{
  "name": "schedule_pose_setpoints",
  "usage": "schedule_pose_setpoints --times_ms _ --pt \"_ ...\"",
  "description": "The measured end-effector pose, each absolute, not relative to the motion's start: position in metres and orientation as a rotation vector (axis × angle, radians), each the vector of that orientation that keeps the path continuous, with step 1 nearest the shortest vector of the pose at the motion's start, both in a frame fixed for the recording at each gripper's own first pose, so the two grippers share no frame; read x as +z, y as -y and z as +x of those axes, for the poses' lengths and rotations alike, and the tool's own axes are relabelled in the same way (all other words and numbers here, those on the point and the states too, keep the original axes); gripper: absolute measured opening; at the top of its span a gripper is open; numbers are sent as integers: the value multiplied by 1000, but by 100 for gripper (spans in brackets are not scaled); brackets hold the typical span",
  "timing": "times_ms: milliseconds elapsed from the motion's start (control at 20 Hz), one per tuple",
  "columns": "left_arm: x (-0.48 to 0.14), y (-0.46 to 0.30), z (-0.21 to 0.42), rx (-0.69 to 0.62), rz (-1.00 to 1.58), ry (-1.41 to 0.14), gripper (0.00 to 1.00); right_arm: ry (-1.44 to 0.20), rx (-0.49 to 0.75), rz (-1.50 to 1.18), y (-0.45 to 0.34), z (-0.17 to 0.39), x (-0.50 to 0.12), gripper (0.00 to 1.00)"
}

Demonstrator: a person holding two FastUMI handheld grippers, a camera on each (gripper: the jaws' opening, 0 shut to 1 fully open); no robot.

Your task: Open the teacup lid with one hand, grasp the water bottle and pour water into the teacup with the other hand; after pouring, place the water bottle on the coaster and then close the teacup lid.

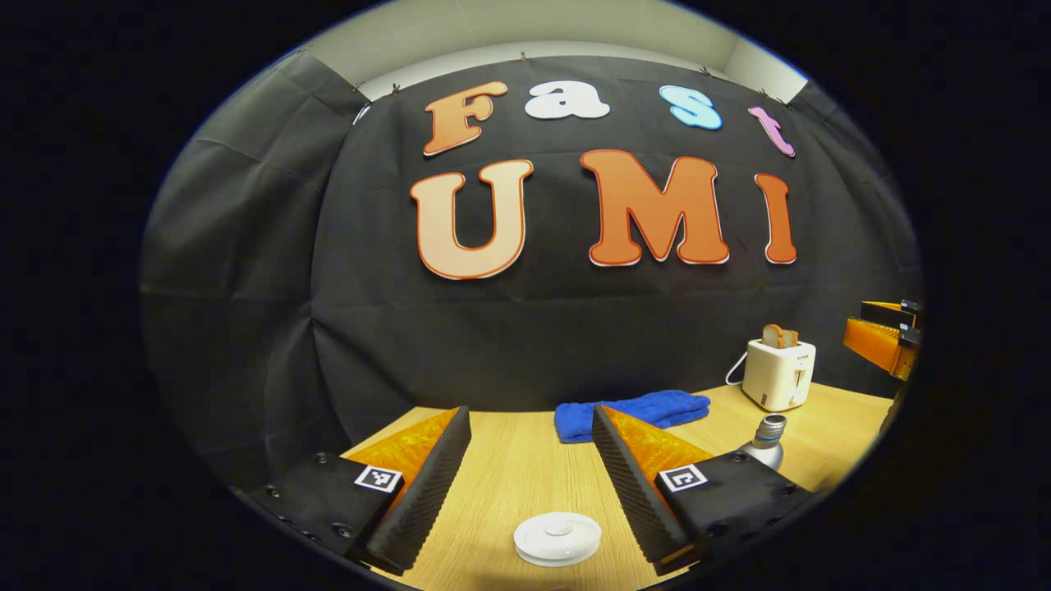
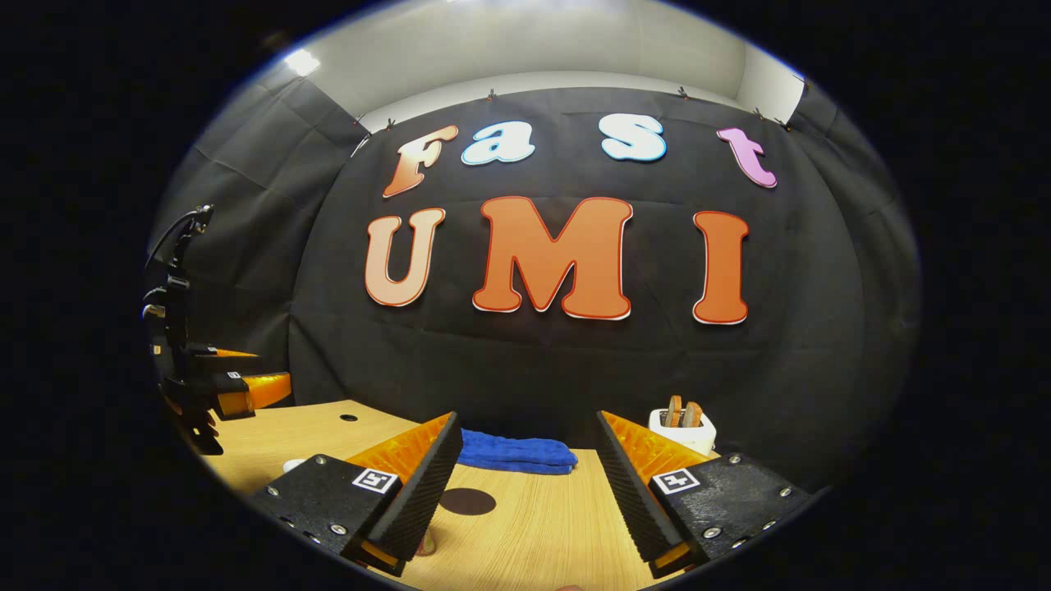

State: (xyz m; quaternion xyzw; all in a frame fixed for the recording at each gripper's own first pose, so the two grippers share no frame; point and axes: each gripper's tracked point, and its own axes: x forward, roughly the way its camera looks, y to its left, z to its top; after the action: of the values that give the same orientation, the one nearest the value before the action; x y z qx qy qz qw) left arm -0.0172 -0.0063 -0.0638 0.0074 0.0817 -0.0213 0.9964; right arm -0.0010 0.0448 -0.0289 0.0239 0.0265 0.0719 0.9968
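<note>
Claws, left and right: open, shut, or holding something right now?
Left claw: open, empty, above the teacup lid.
Right claw: open, empty.

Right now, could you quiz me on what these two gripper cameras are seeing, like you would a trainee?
1. True or false: the left gripper is shut on the teacup lid.
2. What lies against the back wall: A) blue towel B) red book C) green bowl?
3. Fill in: bread slices stick out of the white ____.

Key
1. False; its jaws are open, the lid sits on the table between them.
2. A
3. toaster
</note>
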Motion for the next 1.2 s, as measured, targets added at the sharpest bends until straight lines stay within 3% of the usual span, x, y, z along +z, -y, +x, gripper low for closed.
schedule_pose_setpoints --times_ms 250,850,1000,1050,1150,1200 --pt "-92 11 -23 -66 45 -219 100 -99 193 69 -60 -8 -46 97" --pt "-167 24 -28 -135 56 -382 99 -187 324 45 -98 -26 -92 97" --pt "-186 23 -26 -135 51 -432 94 -209 356 37 -106 -32 -101 97" --pt "-191 23 -27 -136 47 -445 99 -216 365 35 -109 -32 -103 97" --pt "-200 22 -29 -143 50 -472 97 -225 385 27 -114 -35 -109 97" --pt "-203 22 -28 -143 55 -481 92 -228 394 21 -117 -37 -111 98"
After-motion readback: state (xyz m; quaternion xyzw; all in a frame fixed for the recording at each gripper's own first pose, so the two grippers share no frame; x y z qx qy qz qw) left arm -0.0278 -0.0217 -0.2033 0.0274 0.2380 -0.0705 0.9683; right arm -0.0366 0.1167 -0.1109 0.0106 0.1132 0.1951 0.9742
